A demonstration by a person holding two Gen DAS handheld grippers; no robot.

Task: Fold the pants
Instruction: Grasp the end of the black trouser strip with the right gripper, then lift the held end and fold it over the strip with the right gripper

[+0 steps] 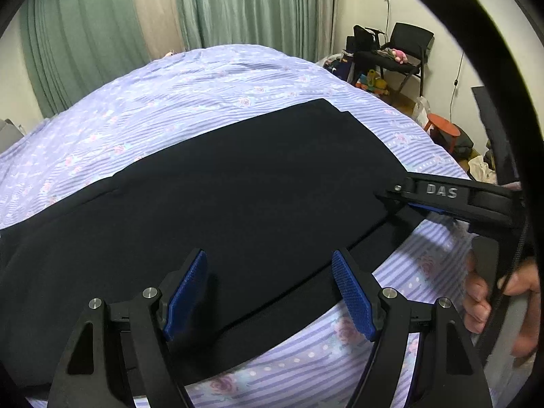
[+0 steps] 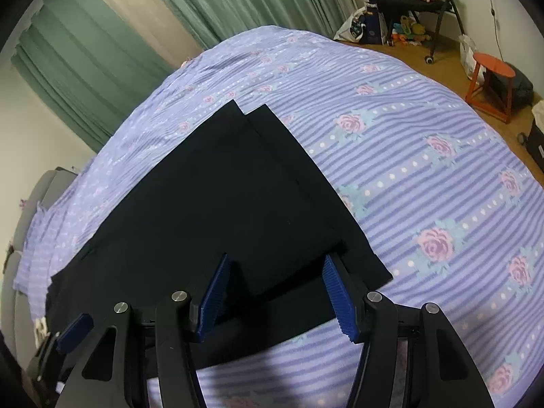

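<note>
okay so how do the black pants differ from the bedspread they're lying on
The pants are plain black; the bedspread is lavender with stripes, dots and pink roses. The pants lie smooth, the legs stacked with hems slightly offset; the bedspread is rumpled toward the curtains. The pants cover only a strip of the much larger bedspread. Both are fabric lying flat.

Left hand-held gripper (image 1: 268, 292) and right hand-held gripper (image 2: 273, 297) both gape wide.

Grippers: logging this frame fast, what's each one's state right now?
Left gripper: open, holding nothing, over the pants.
Right gripper: open, holding nothing, at the pants' near edge.
</note>
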